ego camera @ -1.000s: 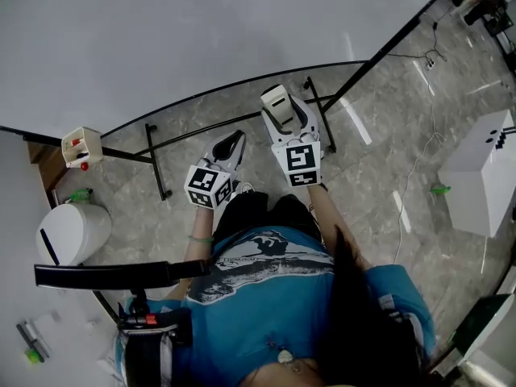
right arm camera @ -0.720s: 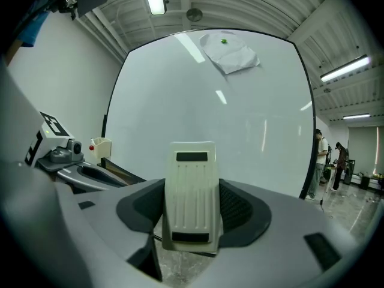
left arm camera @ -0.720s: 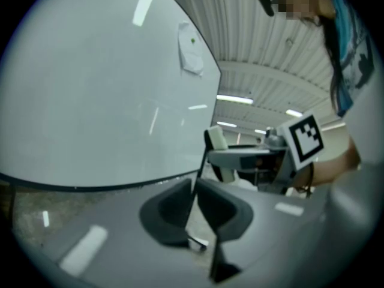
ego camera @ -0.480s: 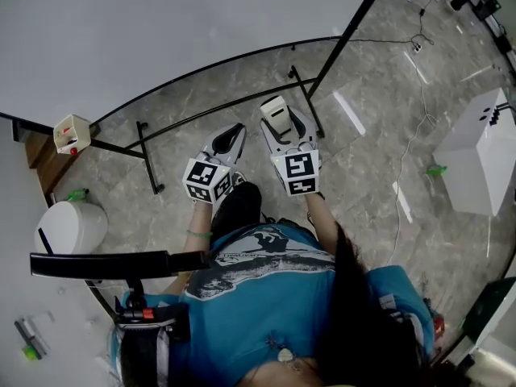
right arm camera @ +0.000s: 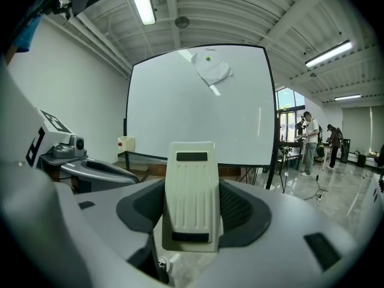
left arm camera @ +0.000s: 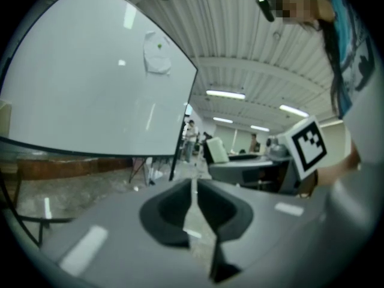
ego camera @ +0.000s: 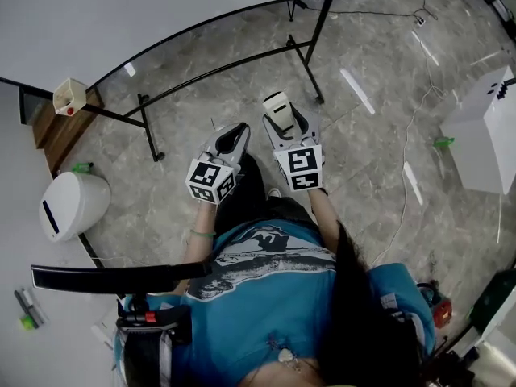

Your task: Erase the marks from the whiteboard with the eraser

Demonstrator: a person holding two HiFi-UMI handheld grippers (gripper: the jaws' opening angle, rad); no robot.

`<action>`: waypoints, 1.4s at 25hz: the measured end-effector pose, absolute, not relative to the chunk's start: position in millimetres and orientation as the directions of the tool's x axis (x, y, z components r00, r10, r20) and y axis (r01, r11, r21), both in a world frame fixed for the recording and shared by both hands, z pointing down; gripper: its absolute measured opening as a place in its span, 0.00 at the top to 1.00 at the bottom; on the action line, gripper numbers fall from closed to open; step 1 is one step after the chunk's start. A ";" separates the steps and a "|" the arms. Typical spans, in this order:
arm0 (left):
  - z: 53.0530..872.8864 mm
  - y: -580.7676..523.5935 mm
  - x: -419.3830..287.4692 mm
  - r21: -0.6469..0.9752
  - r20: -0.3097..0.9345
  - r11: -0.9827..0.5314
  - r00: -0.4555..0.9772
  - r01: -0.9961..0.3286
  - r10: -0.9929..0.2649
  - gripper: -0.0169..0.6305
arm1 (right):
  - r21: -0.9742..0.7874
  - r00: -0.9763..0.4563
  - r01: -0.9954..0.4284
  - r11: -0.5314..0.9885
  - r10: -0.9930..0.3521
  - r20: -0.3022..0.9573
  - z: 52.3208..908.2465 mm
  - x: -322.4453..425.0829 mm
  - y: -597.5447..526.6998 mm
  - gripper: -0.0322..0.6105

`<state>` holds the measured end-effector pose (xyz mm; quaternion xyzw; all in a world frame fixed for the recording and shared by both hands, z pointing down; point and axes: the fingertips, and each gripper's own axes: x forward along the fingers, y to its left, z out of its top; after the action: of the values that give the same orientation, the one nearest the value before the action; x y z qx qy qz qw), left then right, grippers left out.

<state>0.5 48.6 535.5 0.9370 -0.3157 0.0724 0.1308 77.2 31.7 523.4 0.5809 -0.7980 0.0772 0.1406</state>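
Note:
The whiteboard (ego camera: 153,10) fills the top of the head view; its surface (right arm camera: 198,107) looks plain white apart from a pale patch with a green dot (right arm camera: 210,69) near its top edge, which also shows in the left gripper view (left arm camera: 158,56). My right gripper (ego camera: 280,113) is shut on a cream ribbed eraser (right arm camera: 192,185) that sticks out forward between the jaws (ego camera: 276,103). My left gripper (ego camera: 235,134) hangs just to its left, jaws shut together with nothing between them (left arm camera: 193,191). Both are held over the floor, short of the board.
The black legs of the board's stand (ego camera: 149,131) cross the marble floor ahead. A cream box with a red button (ego camera: 69,95) hangs at the stand's left. A white bin (ego camera: 72,205) stands at the left, a white cabinet (ego camera: 484,131) at the right, and a cable (ego camera: 407,131) lies on the floor.
The whiteboard and its stand have slid up and away in the head view, so more floor lies between the grippers and the board. Both grippers keep their pose and the eraser stays held.

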 end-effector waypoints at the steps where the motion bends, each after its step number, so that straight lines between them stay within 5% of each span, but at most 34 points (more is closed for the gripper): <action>1: 537.1 59.7 0.0 0.197 0.229 -0.764 0.786 -0.615 -0.574 0.93 | 0.031 -0.289 -0.949 0.315 -0.903 0.319 525.9 77.2 41.5 0.54; 16: 524.9 135.2 -12.0 0.150 0.241 -0.787 0.794 -0.599 -0.558 0.93 | -0.078 -0.396 -0.914 0.398 -0.834 0.384 540.5 36.1 122.5 0.54; 35: 535.7 227.7 -189.1 0.192 0.209 -0.745 0.769 -0.638 -0.605 0.93 | -0.031 -0.388 -0.912 0.410 -0.835 0.390 542.1 -123.3 223.8 0.54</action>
<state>-189.1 227.7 535.7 0.9318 -0.3335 0.0668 0.1270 -123.3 223.8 542.1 0.5298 -0.8243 0.1206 0.1589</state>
